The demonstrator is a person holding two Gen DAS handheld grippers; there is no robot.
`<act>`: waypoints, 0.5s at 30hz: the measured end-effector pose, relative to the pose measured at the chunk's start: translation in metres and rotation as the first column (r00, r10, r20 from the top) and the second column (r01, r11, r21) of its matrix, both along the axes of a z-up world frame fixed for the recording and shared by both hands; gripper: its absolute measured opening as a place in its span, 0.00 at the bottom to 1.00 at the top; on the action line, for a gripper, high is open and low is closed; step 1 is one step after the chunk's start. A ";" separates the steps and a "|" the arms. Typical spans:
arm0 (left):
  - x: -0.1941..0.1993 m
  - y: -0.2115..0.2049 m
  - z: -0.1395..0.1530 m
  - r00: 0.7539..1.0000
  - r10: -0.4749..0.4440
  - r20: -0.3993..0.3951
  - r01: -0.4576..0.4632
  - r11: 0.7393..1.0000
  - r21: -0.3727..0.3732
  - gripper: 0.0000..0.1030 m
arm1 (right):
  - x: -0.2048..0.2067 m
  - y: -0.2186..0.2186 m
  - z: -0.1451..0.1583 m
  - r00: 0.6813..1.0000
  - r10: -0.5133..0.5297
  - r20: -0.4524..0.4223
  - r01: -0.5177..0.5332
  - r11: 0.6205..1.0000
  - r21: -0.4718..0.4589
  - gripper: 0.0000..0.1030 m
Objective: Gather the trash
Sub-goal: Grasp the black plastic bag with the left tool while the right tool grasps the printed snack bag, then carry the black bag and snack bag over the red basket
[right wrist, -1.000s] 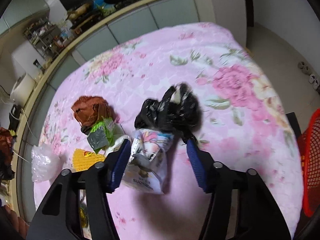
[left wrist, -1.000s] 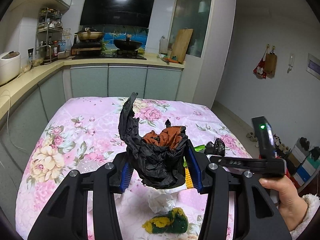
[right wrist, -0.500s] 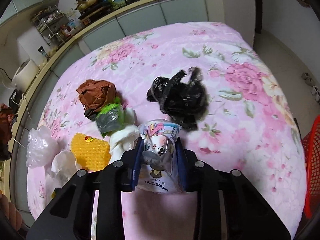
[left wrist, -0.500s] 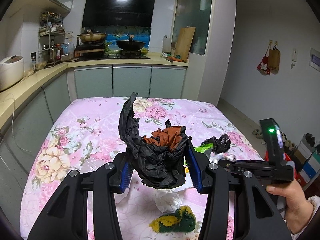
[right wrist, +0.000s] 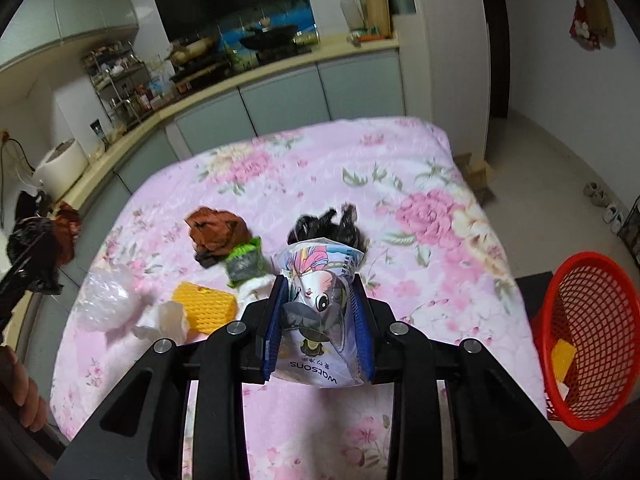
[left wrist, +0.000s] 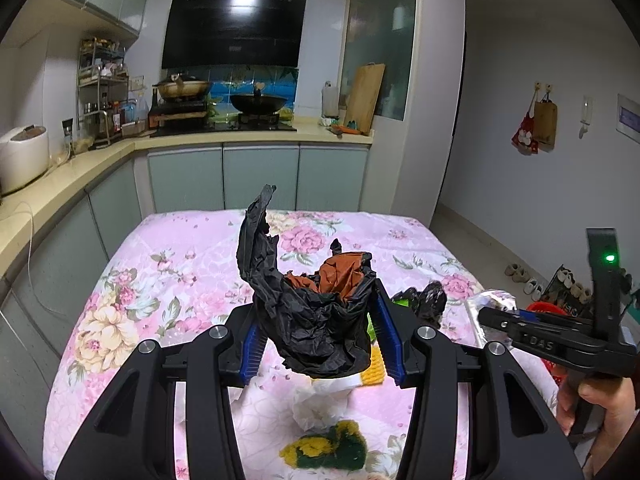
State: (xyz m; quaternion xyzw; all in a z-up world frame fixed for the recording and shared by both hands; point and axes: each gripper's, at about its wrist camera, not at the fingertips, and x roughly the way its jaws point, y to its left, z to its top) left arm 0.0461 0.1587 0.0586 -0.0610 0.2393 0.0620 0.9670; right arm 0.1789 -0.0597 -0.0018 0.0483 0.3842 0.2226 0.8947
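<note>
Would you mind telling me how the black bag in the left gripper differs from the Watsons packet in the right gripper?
The black bag is dark, crumpled plastic with brown-orange material at its open top; the Watsons packet is pale and printed with a cartoon. The bag bulges wide between the left gripper jaws; the packet sits narrow in the right gripper. Both are clamped and held above the table.

The far half of the table (right wrist: 320, 160) is bare cloth, so a tool could pass there. Nearer, at 10 o'clock from the right tool (right wrist: 320, 320), junk crowds together: brown wad (right wrist: 216, 232), green wrapper (right wrist: 244, 260), yellow sponge (right wrist: 204, 306), clear bag (right wrist: 104, 300). A black bag (right wrist: 328, 226) lies at 12 o'clock. At 3 o'clock, cloth runs bare to the red basket (right wrist: 592, 352).
</note>
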 end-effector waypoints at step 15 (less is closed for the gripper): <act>0.005 -0.039 0.032 0.998 0.006 0.061 -0.009 0.998 0.058 0.44 | -0.038 -0.032 0.057 0.986 -0.018 0.168 0.009 0.999 0.053 0.30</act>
